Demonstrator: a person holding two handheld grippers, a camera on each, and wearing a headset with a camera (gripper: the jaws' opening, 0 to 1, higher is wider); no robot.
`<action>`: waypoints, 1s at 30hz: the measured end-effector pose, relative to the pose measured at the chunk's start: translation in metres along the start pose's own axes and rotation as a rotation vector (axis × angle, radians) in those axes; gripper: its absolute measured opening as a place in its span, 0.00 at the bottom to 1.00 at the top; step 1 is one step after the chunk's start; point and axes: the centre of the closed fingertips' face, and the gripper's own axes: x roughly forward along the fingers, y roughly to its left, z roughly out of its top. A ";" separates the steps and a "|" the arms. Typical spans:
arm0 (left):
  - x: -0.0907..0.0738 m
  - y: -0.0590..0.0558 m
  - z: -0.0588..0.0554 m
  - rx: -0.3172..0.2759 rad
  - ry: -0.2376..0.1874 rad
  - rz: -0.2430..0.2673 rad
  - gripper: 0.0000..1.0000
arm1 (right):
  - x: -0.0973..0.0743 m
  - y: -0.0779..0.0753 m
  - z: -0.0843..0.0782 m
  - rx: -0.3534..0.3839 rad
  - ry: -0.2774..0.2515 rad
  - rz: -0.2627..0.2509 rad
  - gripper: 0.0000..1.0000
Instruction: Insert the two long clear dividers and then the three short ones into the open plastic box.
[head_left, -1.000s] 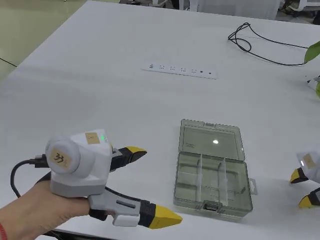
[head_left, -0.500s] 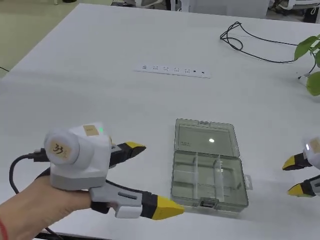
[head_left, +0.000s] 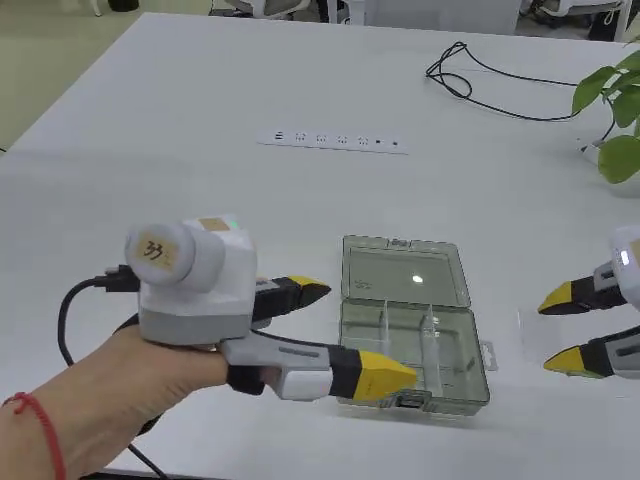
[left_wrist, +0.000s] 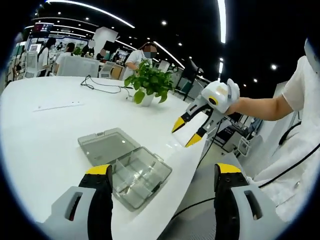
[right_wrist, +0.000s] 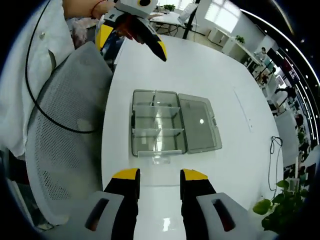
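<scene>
Head view puts the open plastic box (head_left: 478, 350) between my two tongs on the white table (head_left: 200, 120): its hinged lid (head_left: 400, 270) lies flat on the far side, and clear dividers (head_left: 430, 325) stand upright in the base, though I cannot count the short ones. My left gripper (head_left: 365, 332) is spread wide with nothing in it, its lower yellow tip over the box's near left corner. My right gripper (head_left: 546, 337) hangs to the right of the box, apart from it, jaws parted and holding nothing. Farther back lie a white power strip (head_left: 337, 141) and a looped black cable (head_left: 480, 80), with a green plant (head_left: 610, 130) at the right edge. Left gripper view shows an office with ceiling lights and people behind. The box sits near the table's front edge, where a mesh chair (right_wrist: 70, 125) stands, with bare tabletop on its other sides.
</scene>
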 end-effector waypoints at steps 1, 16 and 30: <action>0.002 -0.001 0.002 -0.020 -0.006 -0.006 0.82 | -0.002 0.002 0.006 -0.004 -0.008 -0.004 0.32; 0.029 -0.025 0.013 -0.339 -0.007 -0.061 0.43 | -0.015 0.016 0.062 -0.032 -0.045 -0.042 0.32; 0.047 -0.046 0.007 -0.475 0.024 -0.129 0.17 | -0.024 0.027 0.092 -0.074 -0.040 -0.062 0.32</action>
